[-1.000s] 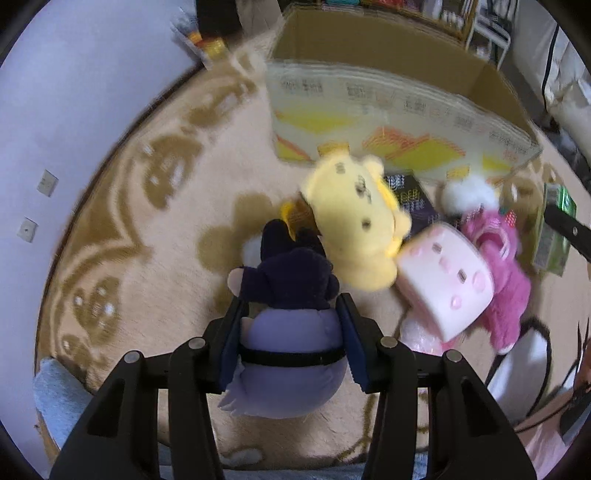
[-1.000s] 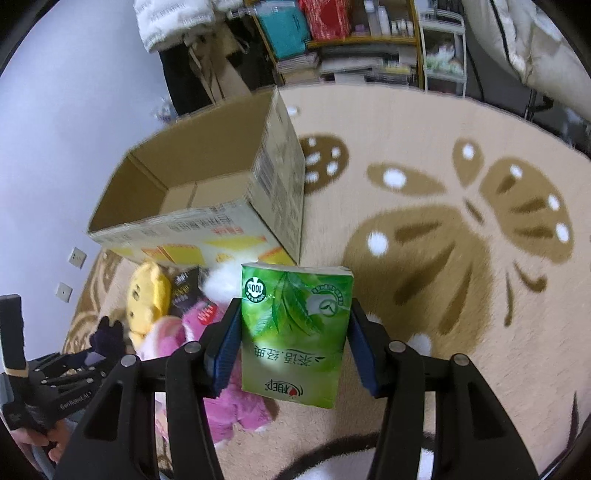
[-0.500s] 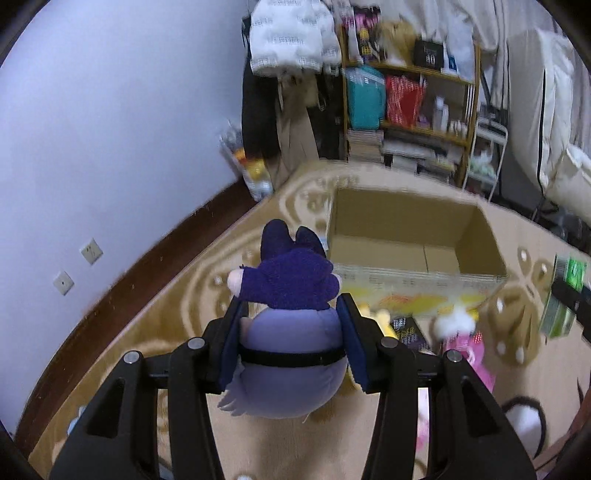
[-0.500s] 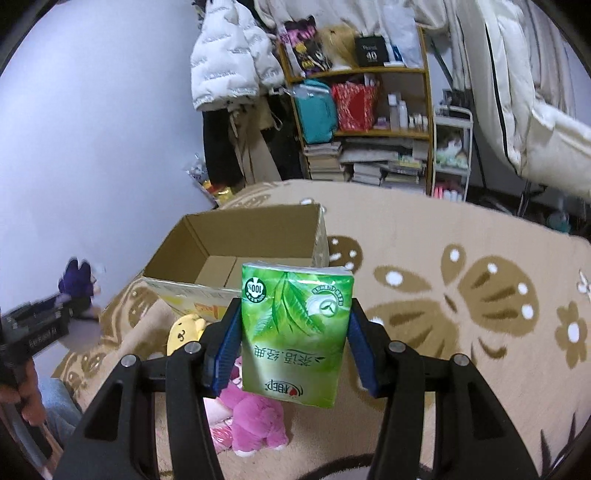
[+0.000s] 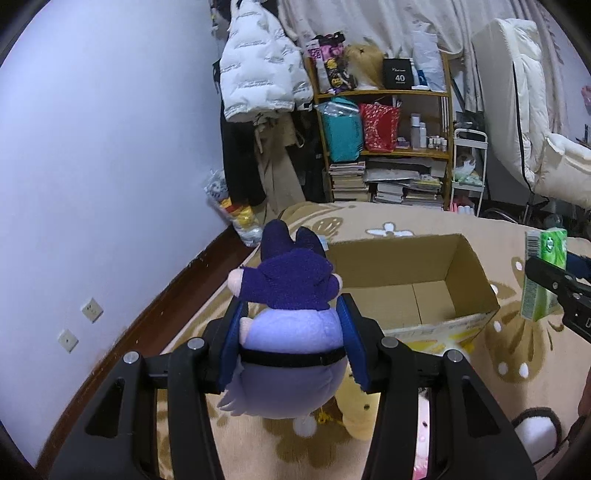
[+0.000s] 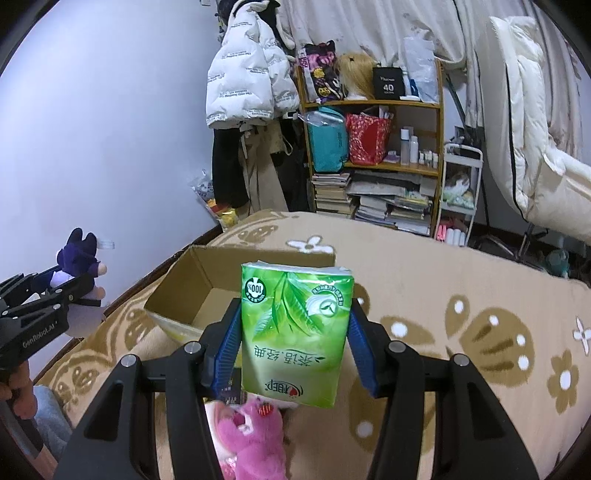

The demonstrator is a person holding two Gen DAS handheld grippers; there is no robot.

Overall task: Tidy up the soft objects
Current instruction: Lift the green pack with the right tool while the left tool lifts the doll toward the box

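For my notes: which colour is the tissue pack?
Green, with a leaf print; the tissue pack shows best in the right wrist view.

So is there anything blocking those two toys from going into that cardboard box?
Nothing visible. The purple plush and green tissue pack are both held up in the air, and the cardboard box lies open-topped with a bare floor.

A plain pale lilac wall [image 5: 110, 155] is filling the nine o'clock side, with two white square wall sockets [image 5: 90, 309] sitting low on it above a dark brown wooden skirting board [image 5: 155, 306]. A beige patterned carpet with tan flowers [image 6: 461, 295] is covering the floor. At twelve o'clock a wooden open shelf unit [image 6: 373, 147] is standing crammed with books and bags, a white puffy quilted jacket [image 6: 243, 70] hanging beside it. White curtains [image 5: 388, 22] are draping behind.
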